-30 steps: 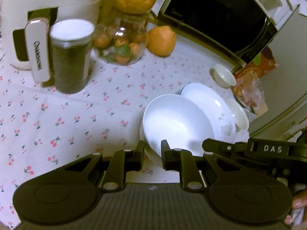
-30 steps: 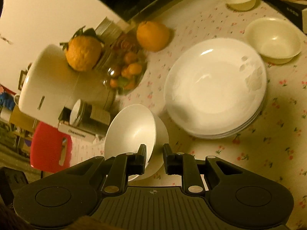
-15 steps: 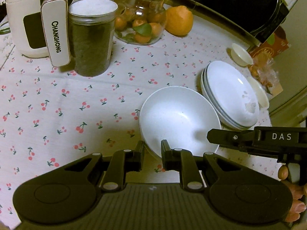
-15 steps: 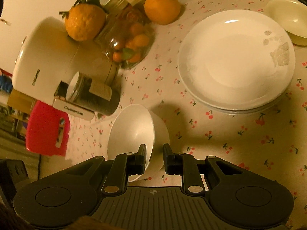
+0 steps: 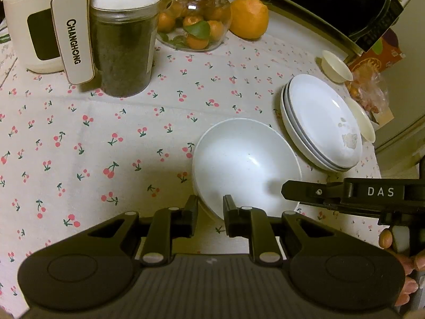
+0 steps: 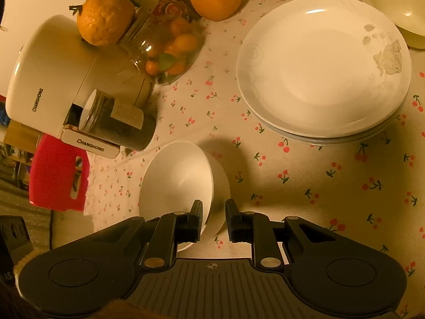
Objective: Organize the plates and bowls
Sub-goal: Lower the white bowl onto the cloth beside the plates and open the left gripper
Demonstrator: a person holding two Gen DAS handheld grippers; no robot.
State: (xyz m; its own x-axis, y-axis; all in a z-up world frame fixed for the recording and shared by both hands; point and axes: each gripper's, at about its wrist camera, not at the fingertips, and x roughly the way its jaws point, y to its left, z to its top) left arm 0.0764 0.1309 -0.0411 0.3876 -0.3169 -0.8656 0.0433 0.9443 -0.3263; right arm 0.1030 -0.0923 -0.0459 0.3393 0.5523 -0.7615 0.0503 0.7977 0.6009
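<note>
Bowl (image 5: 244, 164) of white ware gripped at its rim by both claws, low over the cherry-print tablecloth (image 5: 79, 146): the left gripper (image 5: 210, 214) pinches the near rim, one finger outside and one inside, and the right gripper (image 6: 213, 216) clamps the opposite rim likewise, both jaws narrow. Against the view a second ago, the bowl sits level rather than tipped and has drawn apart from the stack of plates (image 6: 322, 66), which then lay touching its far edge and now lies ahead and to the right of the claws with cloth between. Legible writing: "CHANGHONG" on the handle of the cream appliance (image 5: 45, 26) far ahead-left of the left claw, and "DAS" on the right tool's arm as seen from the left wrist. Surroundings: dark-filled jar (image 5: 123, 42) beside the appliance; glass jar of small oranges (image 5: 192, 21); loose orange (image 5: 248, 17); microwave (image 5: 332, 2) behind; two small cream bowls (image 5: 336, 66) beyond the plates. A rose motif marks the top plate's far rim. Fingers of a hand (image 5: 406, 273) show at the right edge.
</note>
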